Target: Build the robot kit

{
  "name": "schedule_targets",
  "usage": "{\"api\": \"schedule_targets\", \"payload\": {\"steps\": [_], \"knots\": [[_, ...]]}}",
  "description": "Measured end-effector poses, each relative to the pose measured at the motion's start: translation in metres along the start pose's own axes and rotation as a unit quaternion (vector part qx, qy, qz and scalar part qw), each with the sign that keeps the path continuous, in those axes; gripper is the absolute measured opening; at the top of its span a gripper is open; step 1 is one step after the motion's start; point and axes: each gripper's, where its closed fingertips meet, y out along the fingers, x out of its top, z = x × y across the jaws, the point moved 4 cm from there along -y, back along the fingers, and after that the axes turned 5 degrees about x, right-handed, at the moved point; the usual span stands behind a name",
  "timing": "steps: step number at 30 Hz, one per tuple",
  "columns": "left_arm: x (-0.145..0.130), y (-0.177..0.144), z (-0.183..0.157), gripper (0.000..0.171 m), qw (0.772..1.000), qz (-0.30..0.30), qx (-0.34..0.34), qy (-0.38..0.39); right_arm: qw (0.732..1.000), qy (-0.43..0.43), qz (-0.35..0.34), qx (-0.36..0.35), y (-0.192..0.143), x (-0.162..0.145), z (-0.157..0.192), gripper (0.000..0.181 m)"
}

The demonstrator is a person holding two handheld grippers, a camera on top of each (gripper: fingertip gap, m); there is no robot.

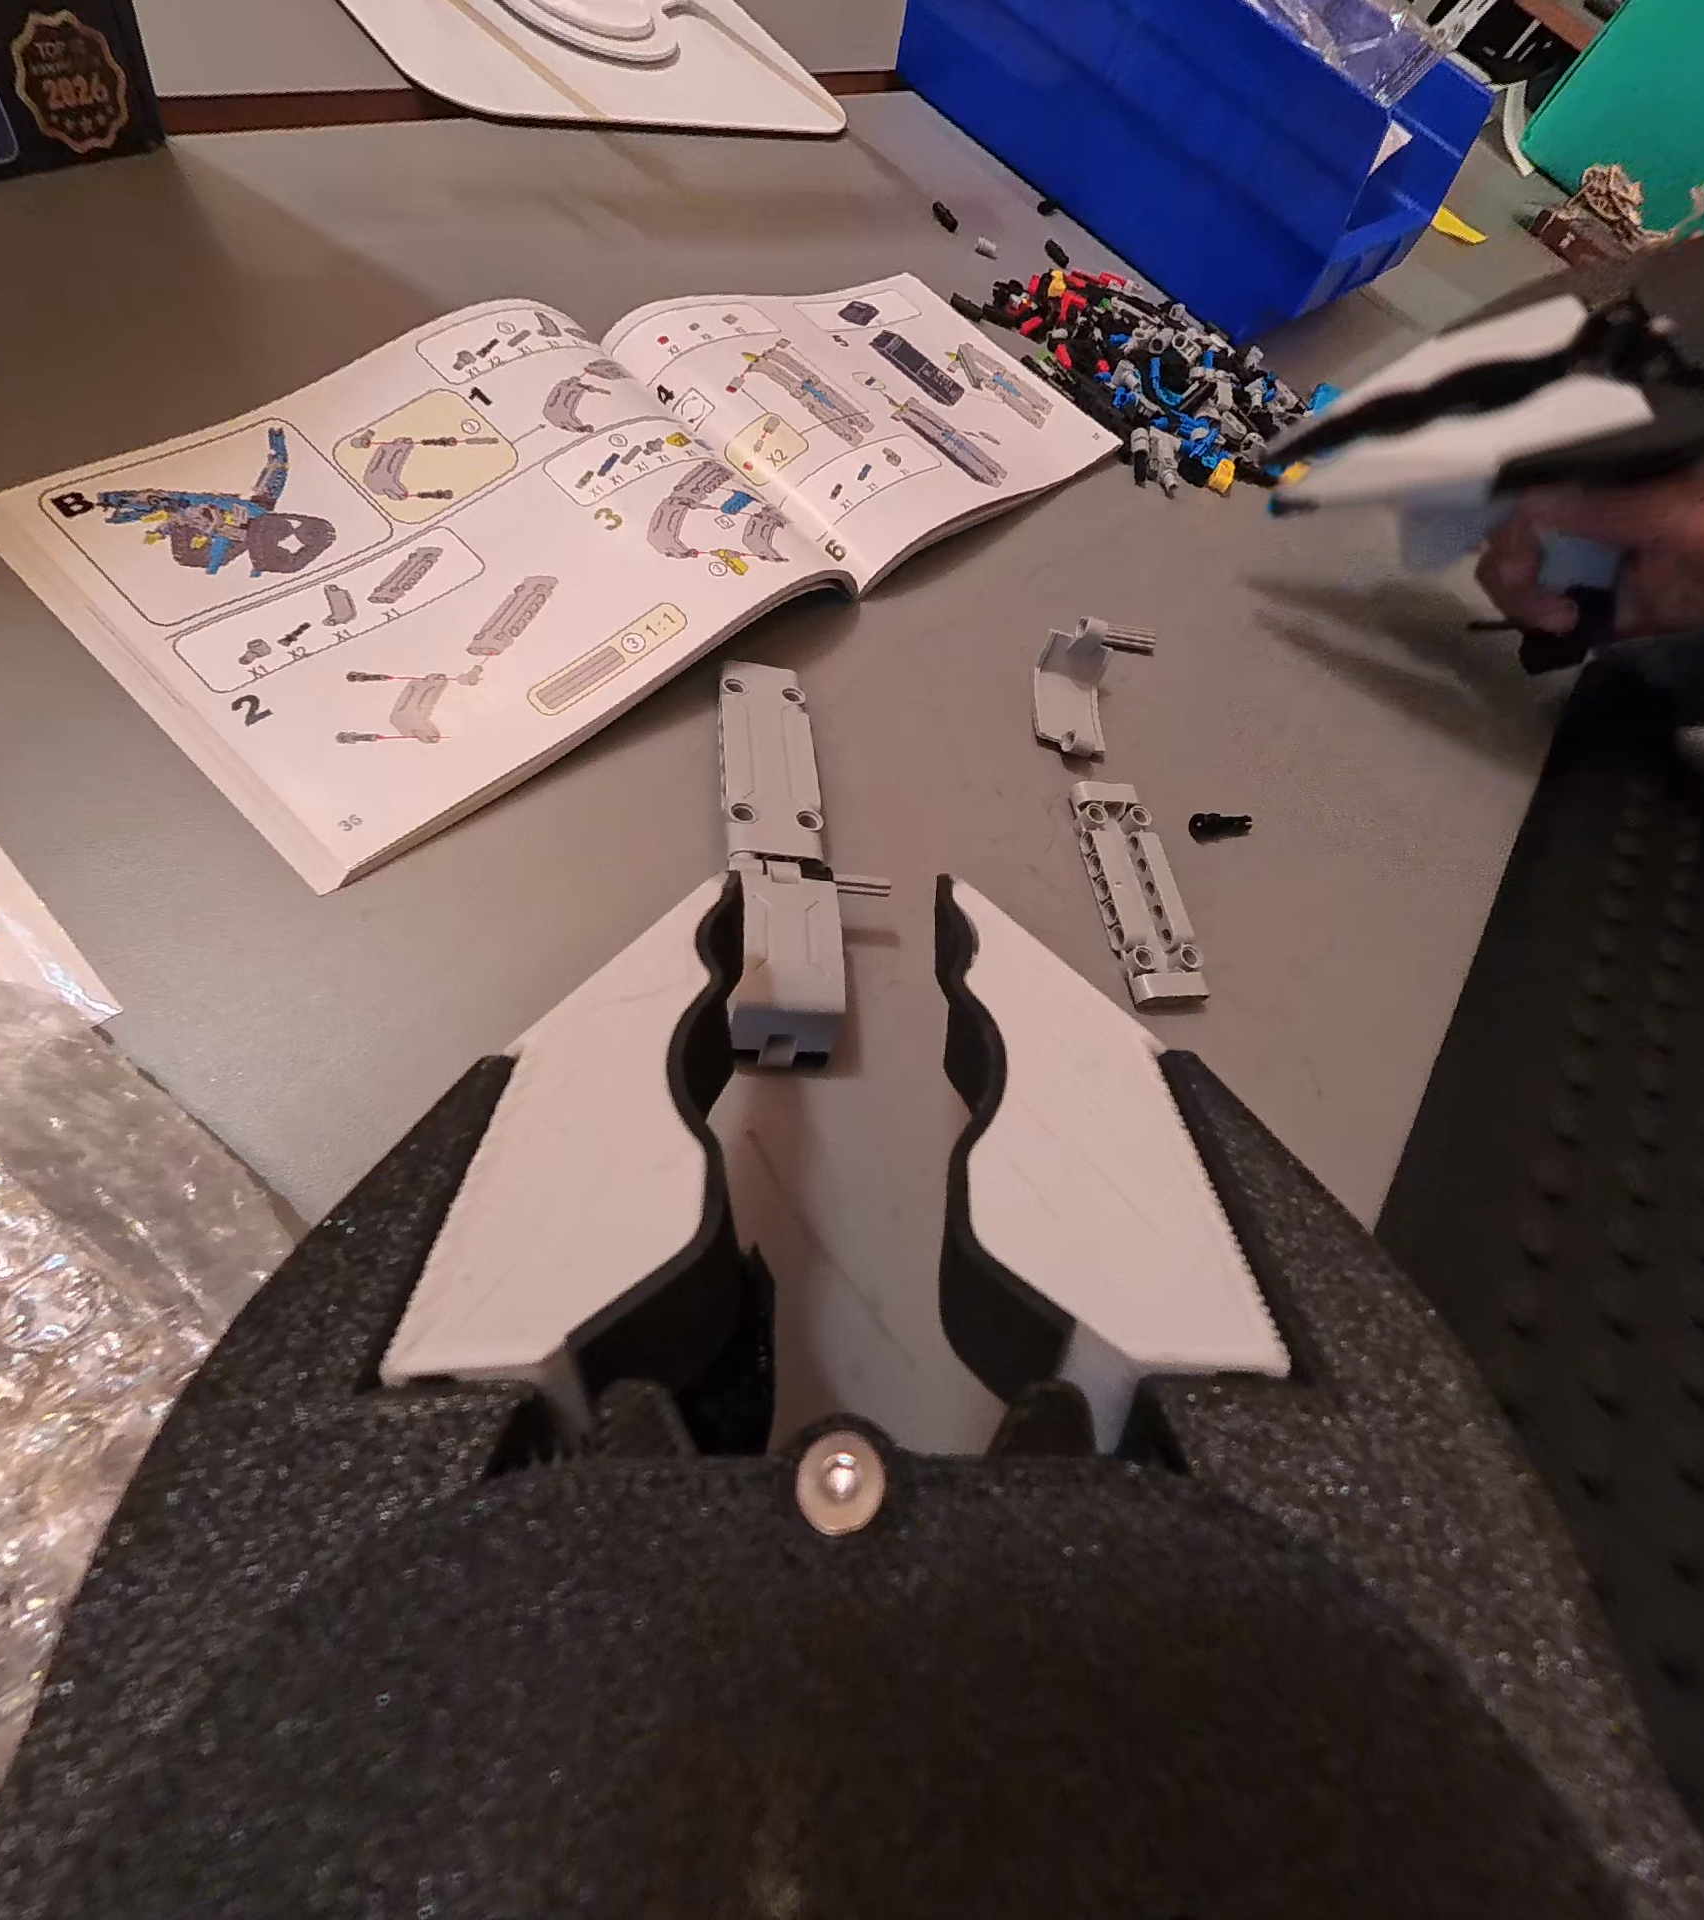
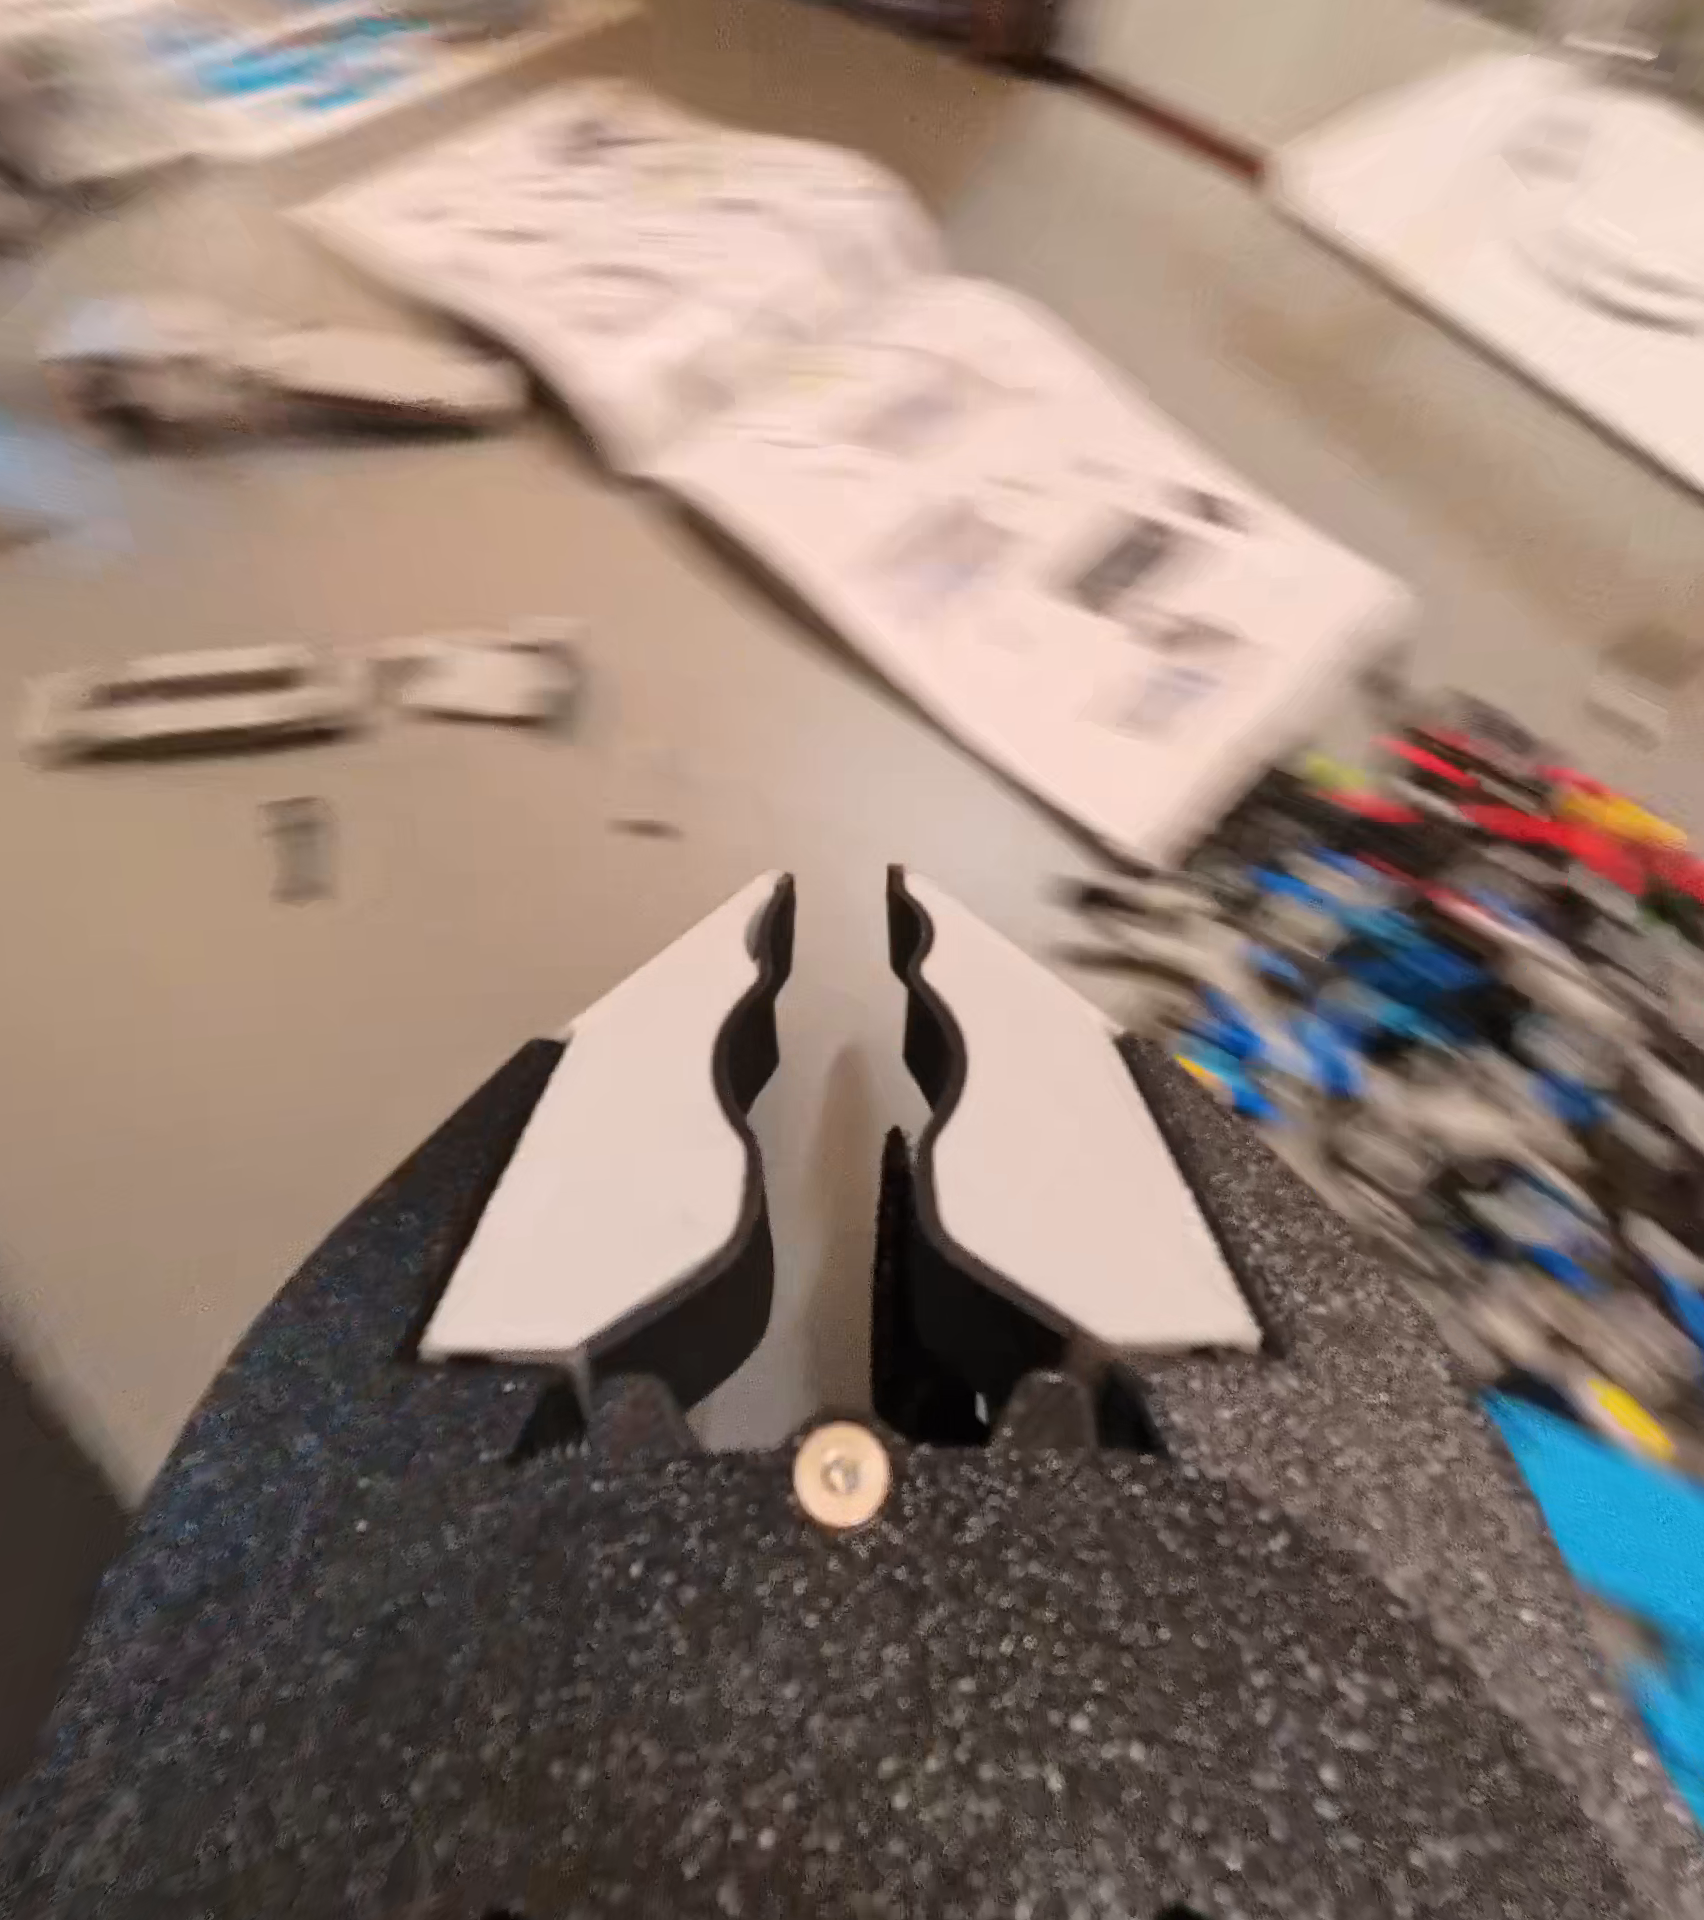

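The left claw point(image 1: 832, 894) stands open over the grey surface point(image 1: 308, 987), its left finger beside a long grey brick assembly point(image 1: 775, 831). At two o'clock, the right claw point(image 2: 837, 883), slightly parted and empty, nears the loose brick pile point(image 1: 1139, 374).

Two close, fingerward views; shared tabletop point(image 1: 256, 987).

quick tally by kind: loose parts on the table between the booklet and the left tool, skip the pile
Long grey assembly, beside the left tool: 1
Curved grey panel: 1
Grey beam with holes: 1
Black pin: 1
Total: 4
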Motion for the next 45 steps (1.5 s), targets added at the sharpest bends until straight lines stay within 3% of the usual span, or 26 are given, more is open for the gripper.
{"api": "schedule_targets", "payload": {"steps": [2,5,21,30,36,40,45], "knots": [[0.000,0.000,-0.001,0.036,1.000,0.000,-0.003,0.000,0.989,0.080,0.010,-0.127,-0.019,-0.021,-0.063,0.019],[0.000,0.000,-0.004,0.036,1.000,0.000,-0.008,0.001,0.969,0.136,0.028,-0.203,-0.034,-0.040,-0.099,0.020],[0.001,-0.001,-0.004,0.036,1.000,-0.001,-0.011,-0.001,0.960,0.183,0.069,-0.202,-0.028,-0.055,-0.109,0.011],[0.001,-0.002,-0.004,0.036,1.000,-0.002,-0.010,-0.002,0.961,0.150,0.071,-0.219,-0.032,-0.051,-0.107,0.000],[0.002,-0.003,-0.003,0.036,1.000,-0.004,-0.009,-0.005,0.967,0.144,0.008,-0.208,-0.042,-0.034,-0.102,0.000],[0.001,-0.002,-0.002,0.036,1.000,-0.002,-0.008,-0.004,0.983,0.079,-0.032,-0.162,-0.036,-0.013,-0.077,0.000],[0.001,-0.001,-0.001,0.036,1.000,-0.001,-0.007,-0.006,0.996,-0.035,-0.079,0.001,-0.001,0.022,0.005,0.000]]}}
